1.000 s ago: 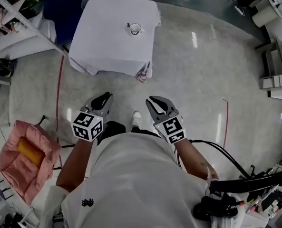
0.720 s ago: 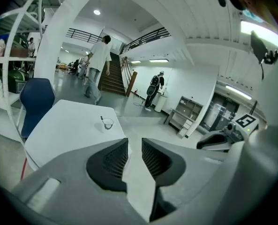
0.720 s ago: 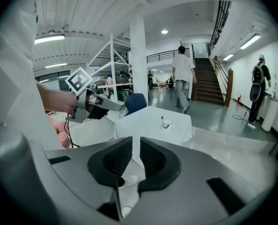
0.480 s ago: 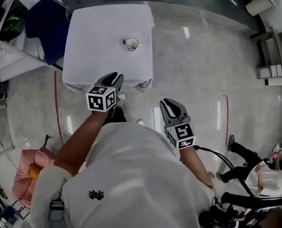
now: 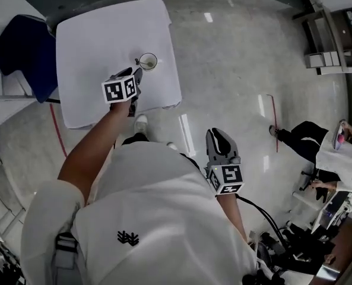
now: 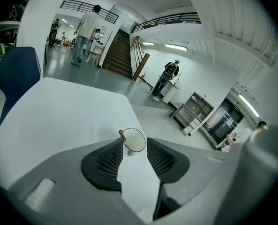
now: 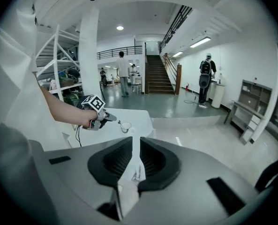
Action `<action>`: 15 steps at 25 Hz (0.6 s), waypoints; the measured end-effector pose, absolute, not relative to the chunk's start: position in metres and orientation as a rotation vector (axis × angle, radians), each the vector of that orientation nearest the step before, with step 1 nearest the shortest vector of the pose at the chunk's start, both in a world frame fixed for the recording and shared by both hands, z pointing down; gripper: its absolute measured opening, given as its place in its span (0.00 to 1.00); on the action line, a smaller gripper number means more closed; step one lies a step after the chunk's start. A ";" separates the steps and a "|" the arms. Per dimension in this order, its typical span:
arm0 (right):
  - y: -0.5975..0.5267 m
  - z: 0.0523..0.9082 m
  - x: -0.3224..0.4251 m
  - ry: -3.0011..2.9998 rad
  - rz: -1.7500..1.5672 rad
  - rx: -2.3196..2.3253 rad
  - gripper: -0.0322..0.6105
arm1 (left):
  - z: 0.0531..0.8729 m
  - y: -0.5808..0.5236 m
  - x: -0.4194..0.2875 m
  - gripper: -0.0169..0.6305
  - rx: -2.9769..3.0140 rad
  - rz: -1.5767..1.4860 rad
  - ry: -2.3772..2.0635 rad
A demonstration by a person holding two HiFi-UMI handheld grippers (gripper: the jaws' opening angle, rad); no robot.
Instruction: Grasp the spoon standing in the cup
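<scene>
A clear cup (image 5: 147, 61) stands near the right edge of a white-clothed table (image 5: 92, 46), with a spoon (image 6: 122, 135) leaning on its left rim. My left gripper (image 5: 135, 76) reaches over the table just short of the cup. In the left gripper view the cup (image 6: 133, 140) sits right beyond the tips of the left gripper (image 6: 134, 143). Its jaws are opening, and nothing is between them. My right gripper (image 5: 215, 136) hangs back over the floor by my body. In its own view the right gripper (image 7: 136, 146) shows jaws almost together and holding nothing.
A blue chair (image 5: 18, 43) stands at the table's left side. A red floor line (image 5: 272, 120) and a seated person (image 5: 318, 150) are to the right, with grey shelving (image 5: 330, 40) at the far right. Stairs (image 7: 157, 76) and standing people lie beyond the table.
I have walked up to the table, so it and the cup are much closer. My left gripper has stretched forward to the cup. The right gripper has stayed low by my side.
</scene>
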State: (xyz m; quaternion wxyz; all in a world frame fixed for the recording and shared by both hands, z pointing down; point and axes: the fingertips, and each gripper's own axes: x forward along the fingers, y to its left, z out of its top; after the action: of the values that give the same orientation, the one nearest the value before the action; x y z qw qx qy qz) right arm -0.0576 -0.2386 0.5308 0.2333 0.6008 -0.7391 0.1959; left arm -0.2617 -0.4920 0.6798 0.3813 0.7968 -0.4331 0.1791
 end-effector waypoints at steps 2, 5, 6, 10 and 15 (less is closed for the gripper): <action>-0.236 0.532 -0.051 -1.973 0.563 1.705 0.14 | 0.697 -0.510 -0.261 0.26 1.994 0.463 -1.109; -0.232 0.531 -0.043 -1.899 0.582 1.766 0.14 | 0.715 -0.532 -0.256 0.28 1.949 0.454 -1.103; -0.230 0.532 -0.040 -1.875 0.592 1.781 0.14 | 0.722 -0.536 -0.253 0.28 1.934 0.457 -1.097; -0.225 0.534 -0.036 -1.812 0.618 1.820 0.13 | 0.748 -0.547 -0.249 0.28 1.871 0.486 -1.100; -0.216 0.532 -0.028 -1.772 0.605 1.819 0.13 | 0.753 -0.550 -0.246 0.12 1.875 0.503 -1.130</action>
State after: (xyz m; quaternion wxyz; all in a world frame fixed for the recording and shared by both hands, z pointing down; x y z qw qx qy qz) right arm -0.0282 -0.2155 0.5320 0.2624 0.6723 -0.6551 0.2237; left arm -0.2462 -0.5497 0.7527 0.4330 0.7524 -0.4536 0.2017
